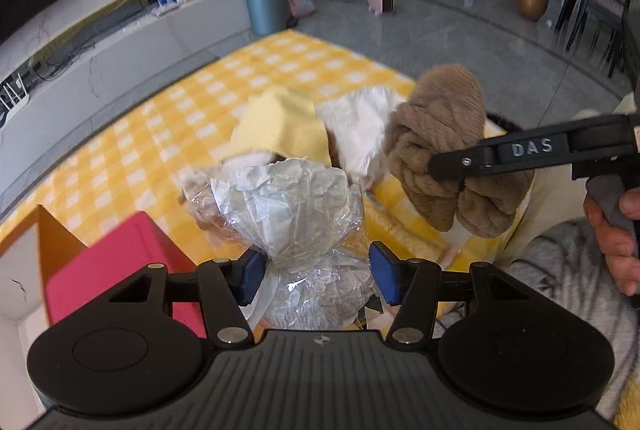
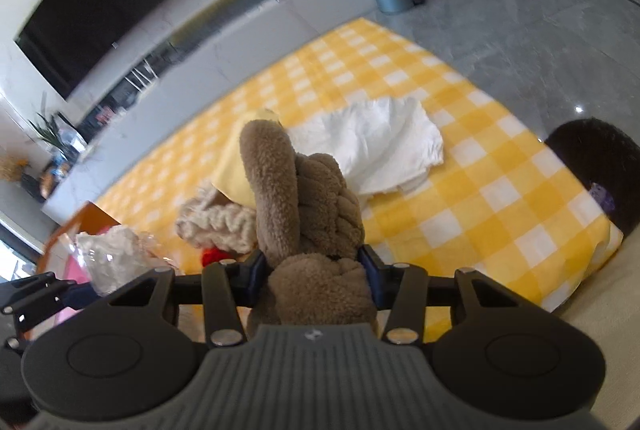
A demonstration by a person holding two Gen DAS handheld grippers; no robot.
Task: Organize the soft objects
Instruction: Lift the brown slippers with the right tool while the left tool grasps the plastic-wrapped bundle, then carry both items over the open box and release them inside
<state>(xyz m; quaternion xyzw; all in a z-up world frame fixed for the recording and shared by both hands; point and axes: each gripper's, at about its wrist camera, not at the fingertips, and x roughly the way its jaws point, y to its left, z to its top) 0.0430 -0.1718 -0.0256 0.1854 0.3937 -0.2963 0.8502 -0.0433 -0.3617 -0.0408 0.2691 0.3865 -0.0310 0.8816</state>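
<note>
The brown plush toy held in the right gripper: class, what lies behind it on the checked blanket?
Behind the brown plush toy lie a white folded cloth, a pale yellow cloth and a cream knitted piece. The toy covers part of each, so their full shapes cannot be seen.
</note>
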